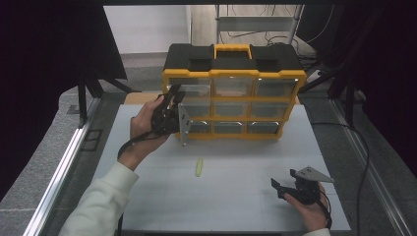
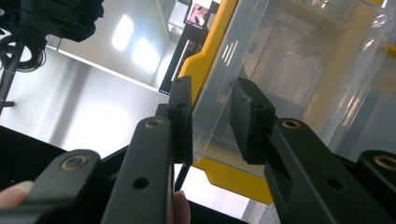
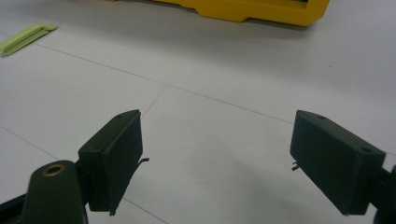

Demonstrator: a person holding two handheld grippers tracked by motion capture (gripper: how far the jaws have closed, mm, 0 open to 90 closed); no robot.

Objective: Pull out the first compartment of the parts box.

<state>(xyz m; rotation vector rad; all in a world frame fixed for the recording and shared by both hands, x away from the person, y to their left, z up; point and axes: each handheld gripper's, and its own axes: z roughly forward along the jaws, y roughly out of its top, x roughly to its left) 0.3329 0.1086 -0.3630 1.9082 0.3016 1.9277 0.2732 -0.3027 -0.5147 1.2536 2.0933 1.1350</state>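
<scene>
The right claw (image 1: 285,188) is seen at about 5 o'clock on the white worktop (image 1: 231,206), held low in a hand. In the right gripper view its jaws are spread wide, with nothing but bare worktop between them.

A little farther in, near the middle of the worktop, a small green strip (image 1: 199,167) is laid flat. It is well apart from both claws. In the right gripper view the green strip (image 3: 25,38) is found at 10 o'clock.

Farther still, at about 10 o'clock, the left claw (image 1: 174,96) is held up by a hand (image 1: 143,129) in a white sleeve (image 1: 101,204). It is pushed against the left end of the yellow drawer box (image 1: 234,101), at the top left drawer.

In the left gripper view a clear plastic drawer (image 2: 280,70) is seen partly pulled out of the yellow frame. The left claw (image 2: 212,119) is placed around the front corner of this drawer, one jaw on each side of the thin clear wall. The wall looks pinched, but it cannot be told for sure whether both pads press on it.

At 12 o'clock, the back of the worktop is taken up by the box, with its black top and yellow handle (image 1: 232,49)
</scene>
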